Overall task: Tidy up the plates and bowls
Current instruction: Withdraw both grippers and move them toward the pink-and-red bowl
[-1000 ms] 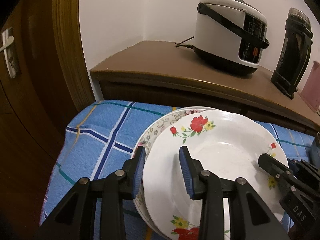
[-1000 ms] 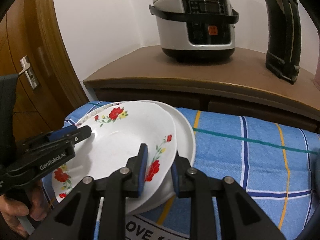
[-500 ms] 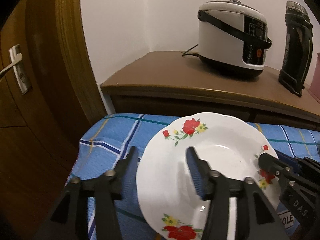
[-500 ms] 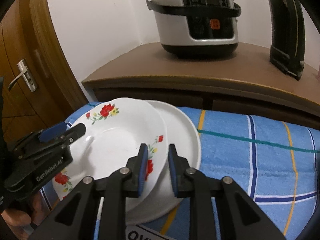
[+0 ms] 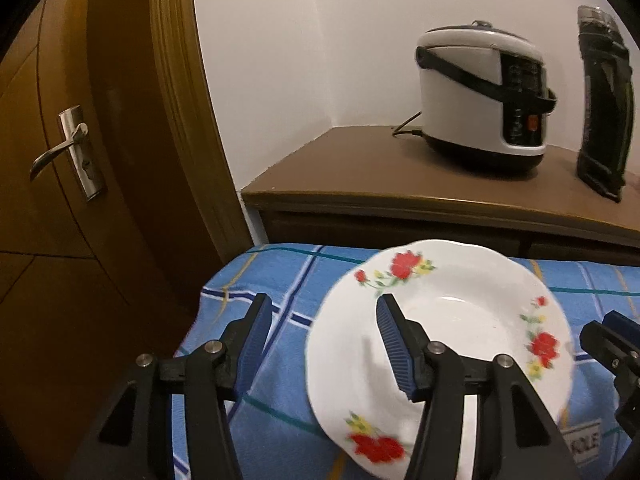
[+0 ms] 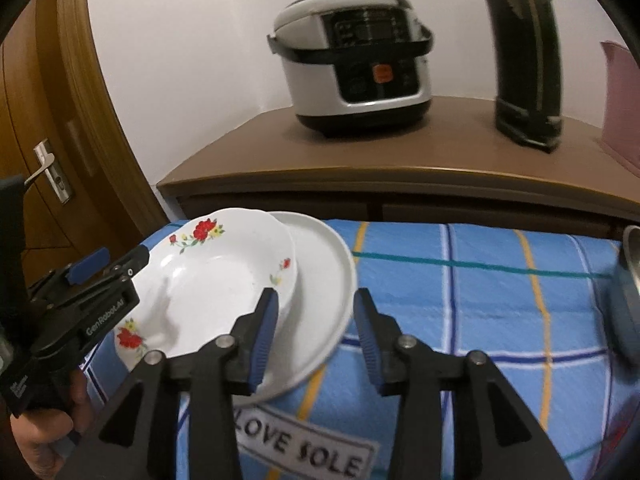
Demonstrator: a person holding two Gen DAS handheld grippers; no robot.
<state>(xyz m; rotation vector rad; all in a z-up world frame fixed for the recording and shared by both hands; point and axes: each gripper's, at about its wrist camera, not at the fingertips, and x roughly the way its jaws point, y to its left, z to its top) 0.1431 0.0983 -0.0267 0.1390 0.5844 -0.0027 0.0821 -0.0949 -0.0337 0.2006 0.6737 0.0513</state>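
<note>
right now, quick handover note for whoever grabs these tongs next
Left tongs: open, straddling the left rim of the floral plate, not clamped.
Right tongs: open, around the near right edges of the two plates.
The floral plate rests on the plain white plate, offset toward the left, on the blue checked cloth.
Done: floral plate stacked.
Left: centre the stack, then deal with the dish at the right edge, only partly visible.
</note>
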